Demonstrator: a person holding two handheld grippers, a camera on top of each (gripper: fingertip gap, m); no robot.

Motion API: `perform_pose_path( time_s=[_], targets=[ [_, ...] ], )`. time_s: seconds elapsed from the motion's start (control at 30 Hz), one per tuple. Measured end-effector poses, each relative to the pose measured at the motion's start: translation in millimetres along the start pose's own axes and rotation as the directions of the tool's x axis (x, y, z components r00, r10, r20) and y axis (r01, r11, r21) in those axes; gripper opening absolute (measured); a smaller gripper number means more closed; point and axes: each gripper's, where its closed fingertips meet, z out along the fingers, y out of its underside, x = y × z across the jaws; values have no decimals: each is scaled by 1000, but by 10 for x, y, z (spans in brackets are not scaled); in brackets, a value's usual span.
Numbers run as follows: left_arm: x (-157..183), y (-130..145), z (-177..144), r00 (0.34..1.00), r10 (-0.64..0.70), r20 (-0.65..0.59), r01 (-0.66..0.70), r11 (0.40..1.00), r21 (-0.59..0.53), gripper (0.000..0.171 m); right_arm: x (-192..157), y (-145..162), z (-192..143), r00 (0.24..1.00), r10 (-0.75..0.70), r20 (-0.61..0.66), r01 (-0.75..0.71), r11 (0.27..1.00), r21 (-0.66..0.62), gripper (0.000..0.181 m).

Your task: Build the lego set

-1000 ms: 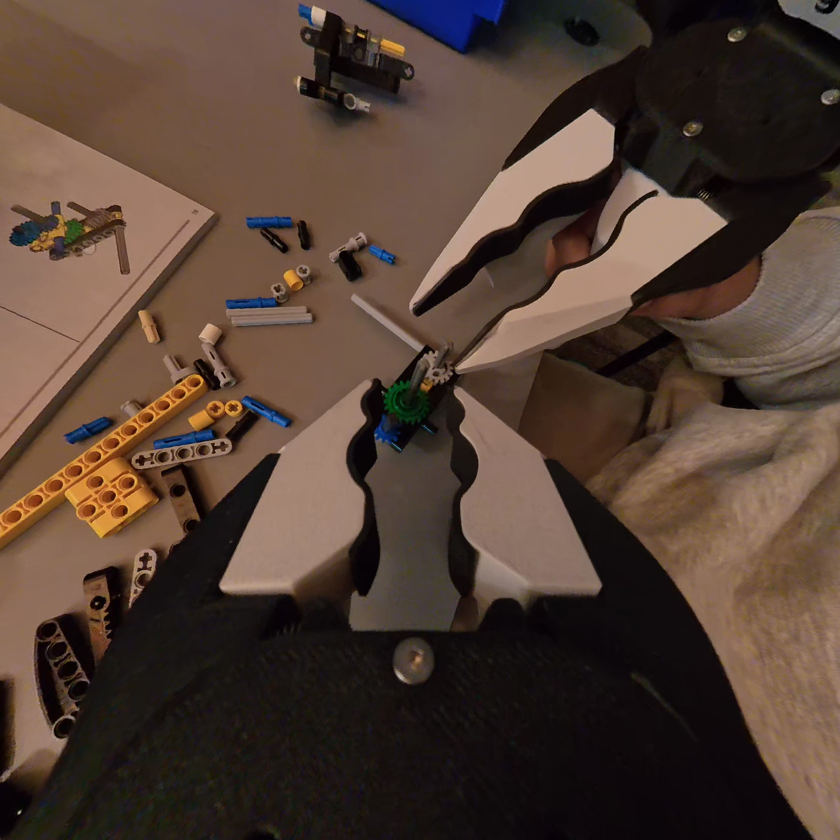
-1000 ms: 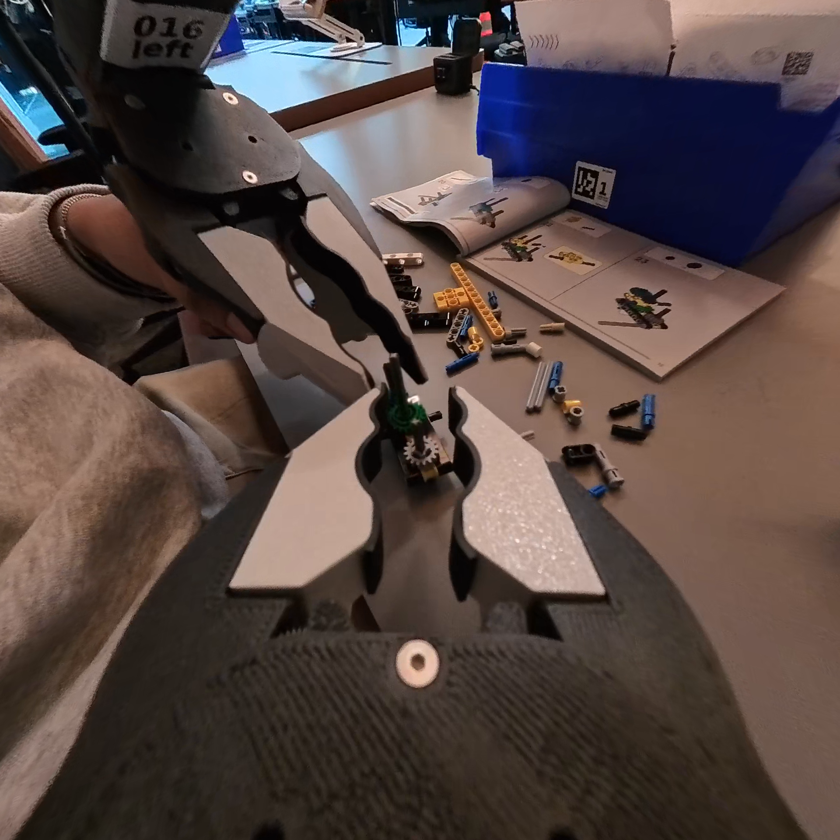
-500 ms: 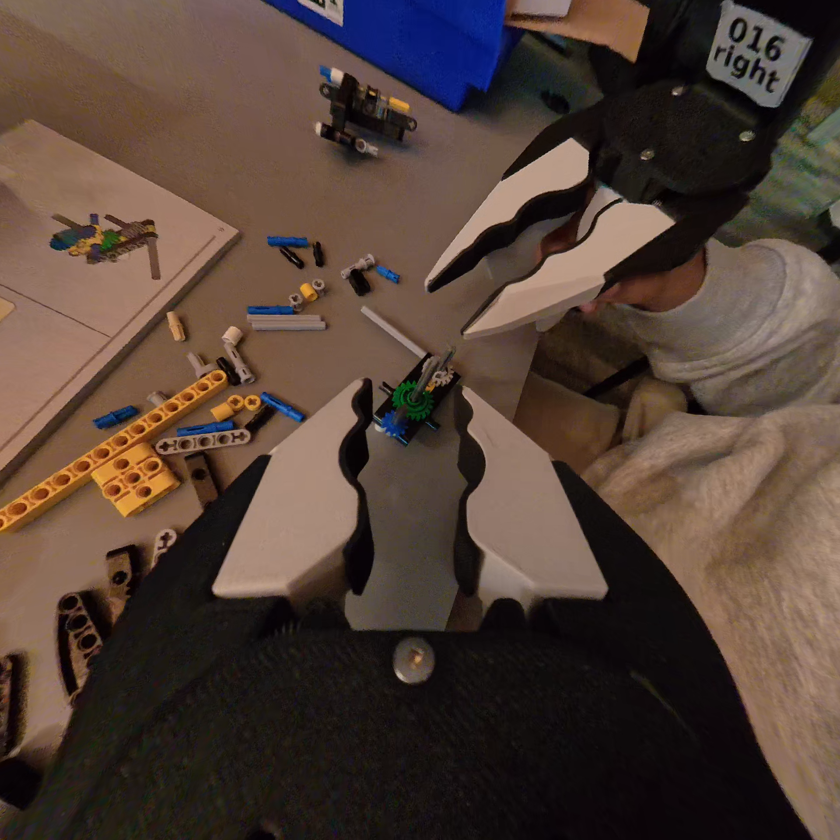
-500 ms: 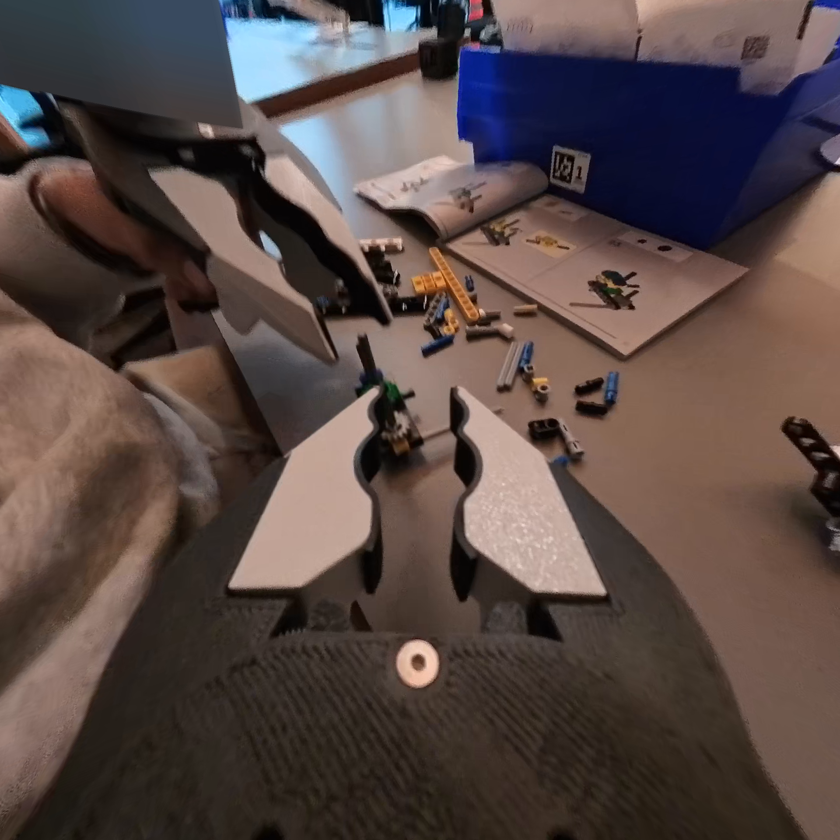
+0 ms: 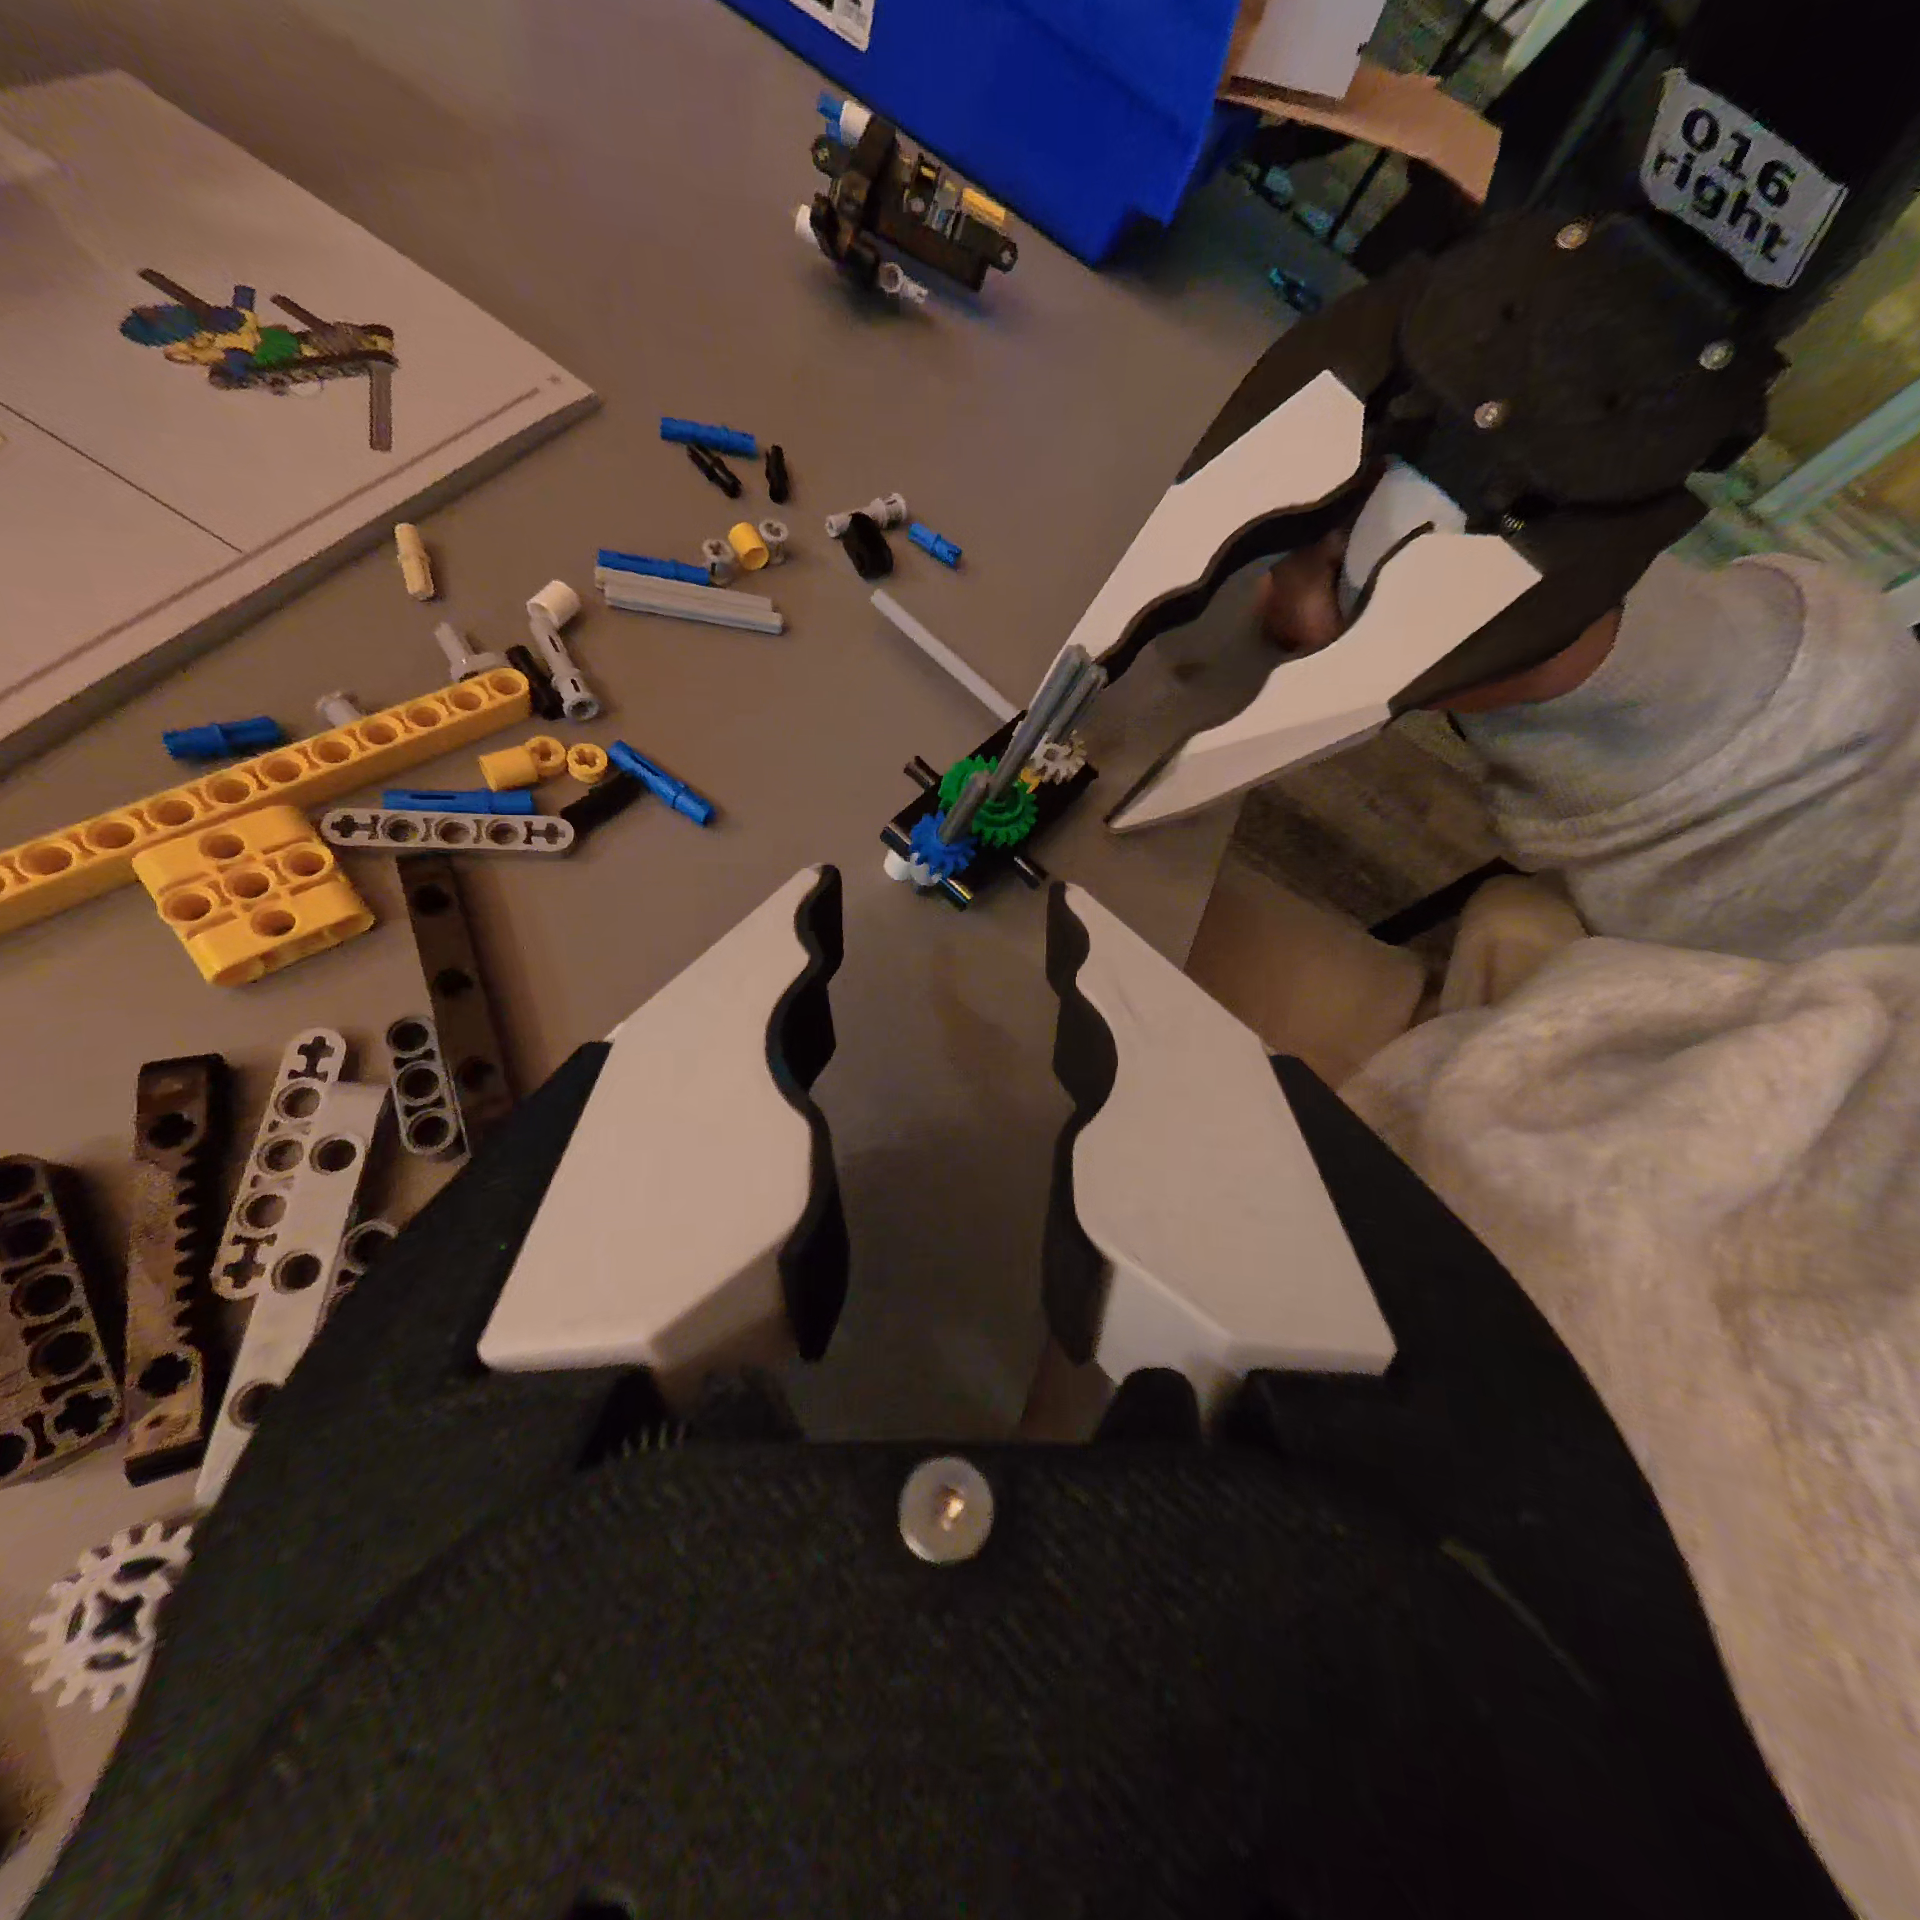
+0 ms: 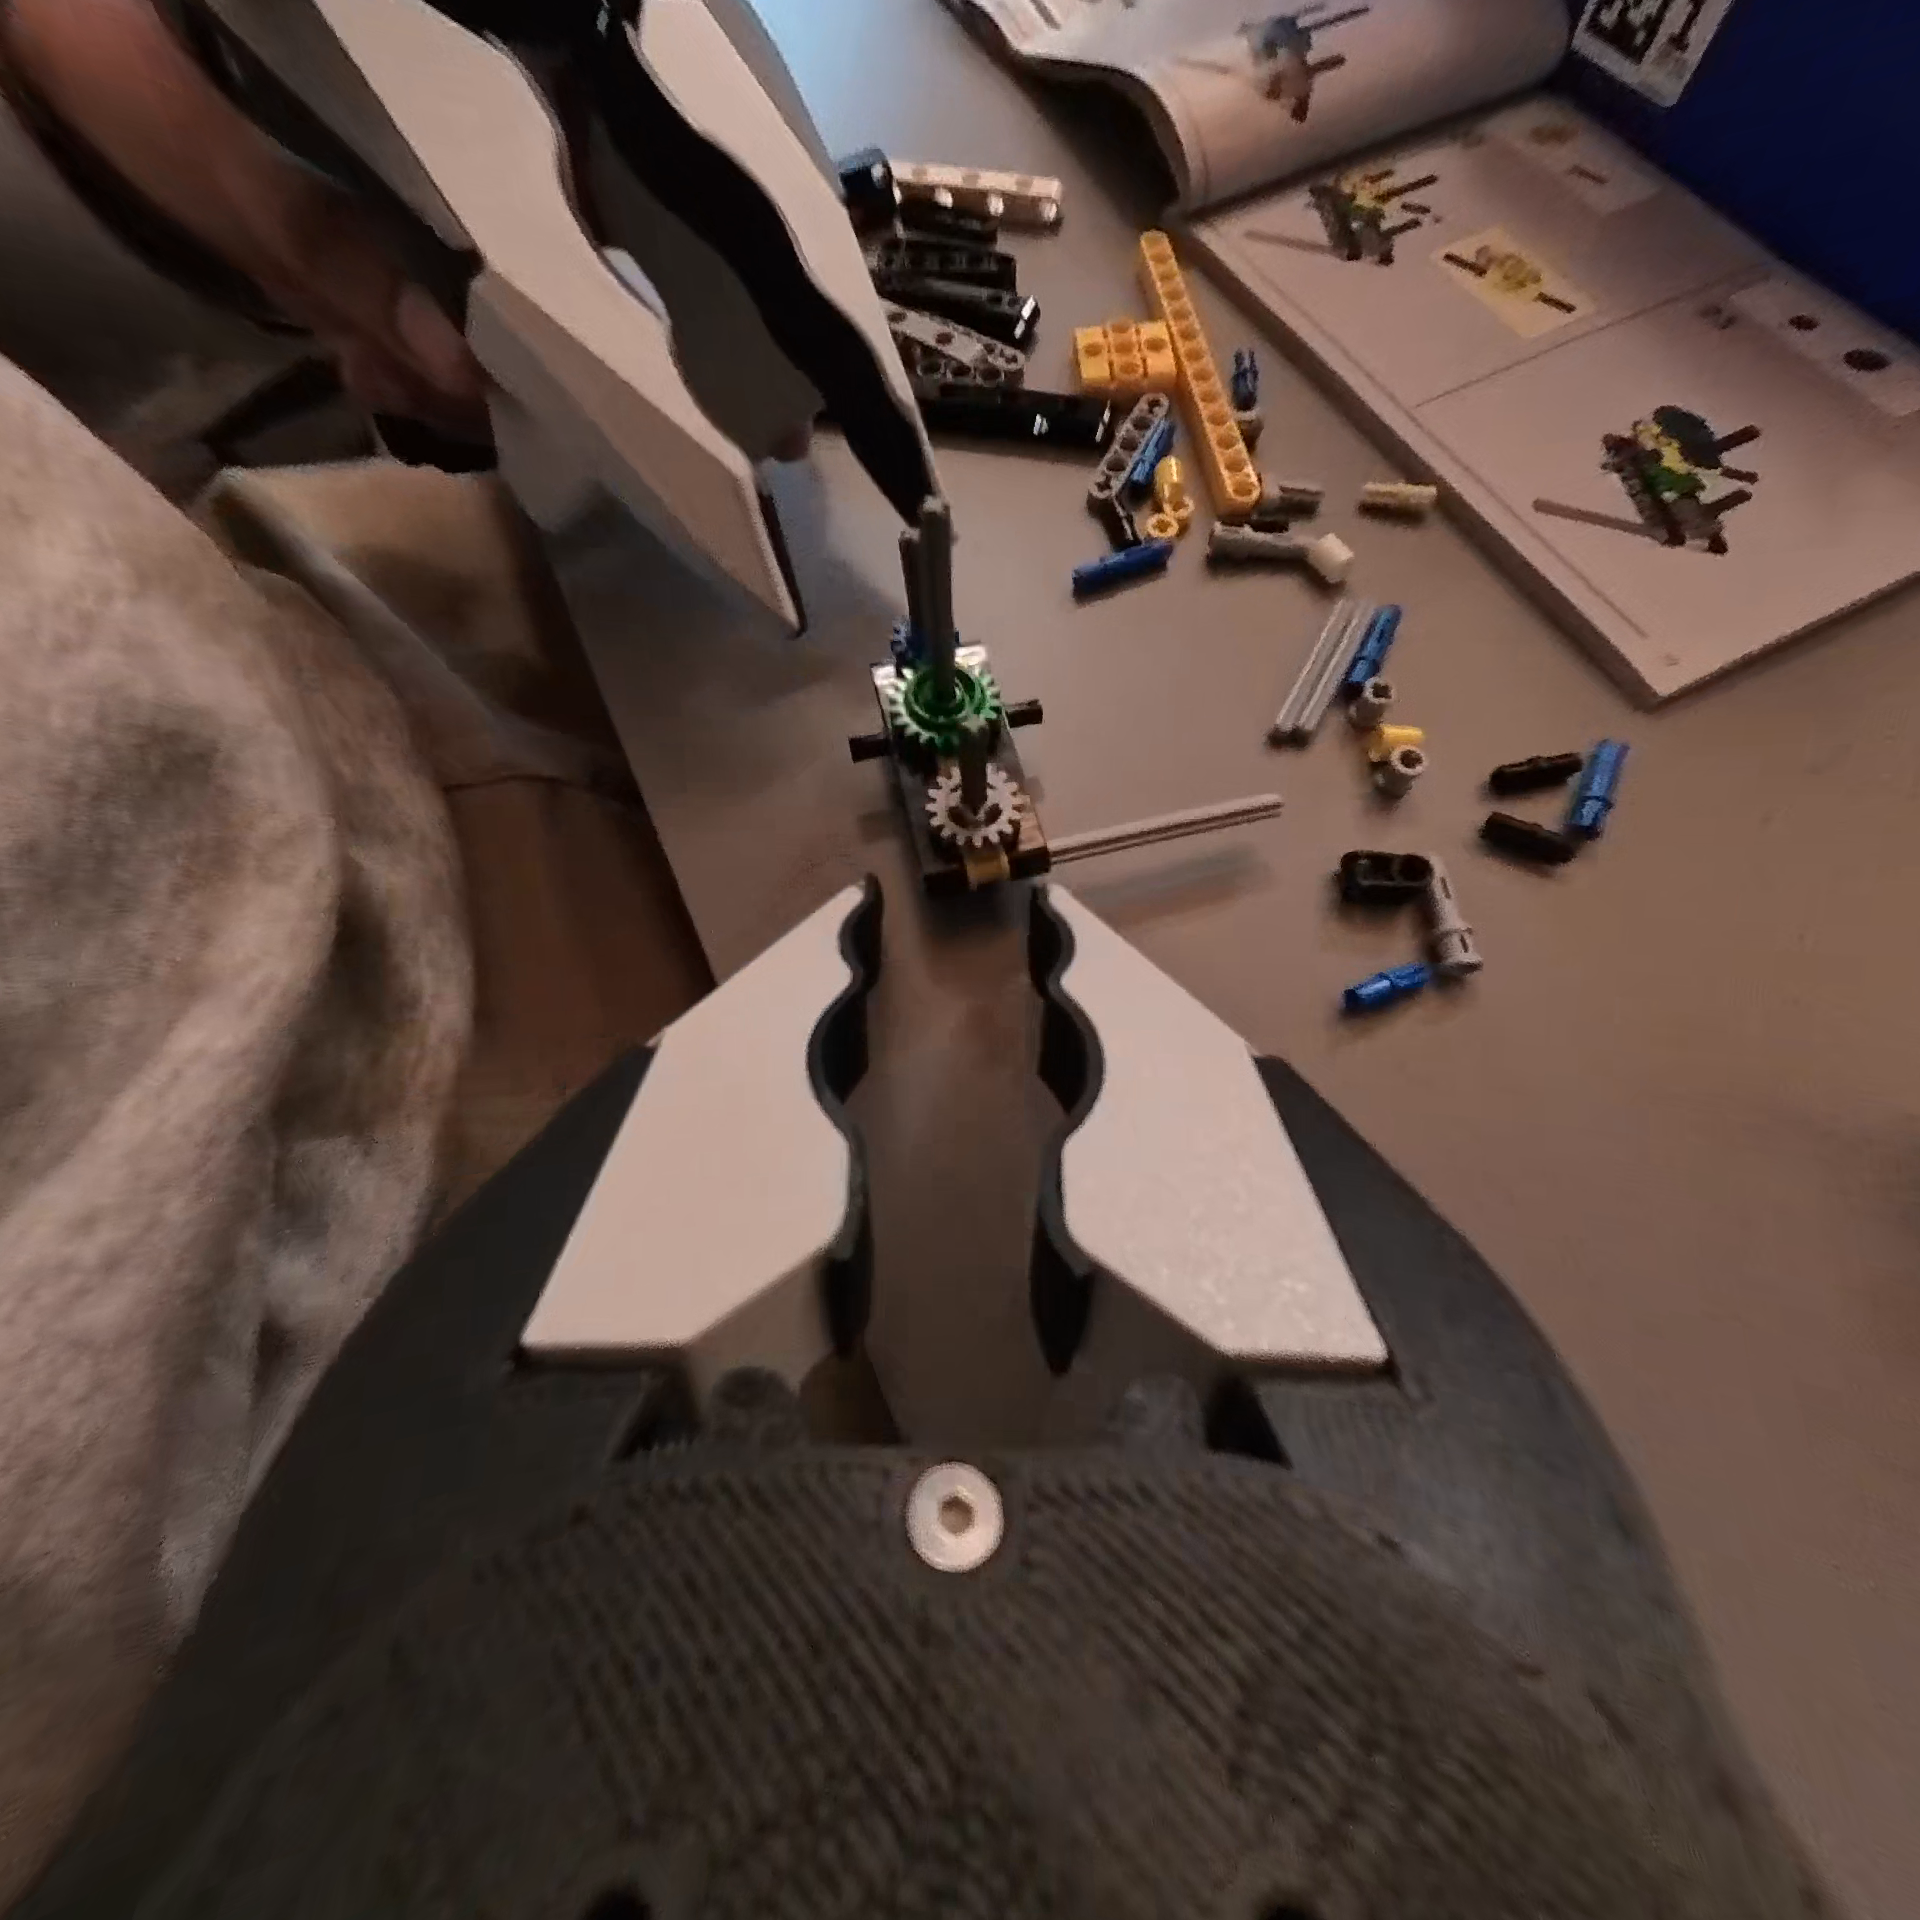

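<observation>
lego gear assembly (image 5: 985, 816) stands on the grey table (image 5: 644, 187) between the two grippers, a small black base carrying a green gear (image 5: 987, 802), a blue gear (image 5: 938, 847) and a pale grey gear (image 6: 972, 808), with grey axles (image 6: 930, 582) rising from it. the left gripper (image 5: 940, 894) hovers just short of it with its jaws apart and nothing between them; the right gripper (image 6: 951, 896) does the same from the opposite side, jaws apart and empty.

the left wrist view alone shows the blue gear clearly, a second small black build (image 5: 904, 213) near the blue bin (image 5: 1039, 114), and a white gear (image 5: 104, 1610) at the lower left beside black beams (image 5: 47, 1320). the right wrist view alone shows the folded-back page of the instruction booklet (image 6: 1558, 270) and a yellow piece at the near end of the base. that view is motion-blurred, so whether the left gripper's tip touches the tallest axle is hard to say.

the assembly sits close to the table's near edge, with a person's grey sleeve (image 5: 1714, 1195) and lap just beyond it. a thin grey axle (image 6: 1169, 821) lies on the table touching or just beside the base. loose pins, a long yellow beam (image 5: 260, 774) and a yellow block (image 5: 244, 894) crowd the table towards the booklet; bare table lies on the side of the bin and directly beneath both grippers.
</observation>
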Motion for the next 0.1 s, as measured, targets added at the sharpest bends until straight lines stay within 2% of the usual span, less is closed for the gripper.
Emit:
perform_pose_path(
  time_s=[0.1],
  targets=[
    [38,-18,9,1000,-6,-23,6,1000,16,37,32,46,32,999,-13,-34,12,999,-36,22]
  ],
)
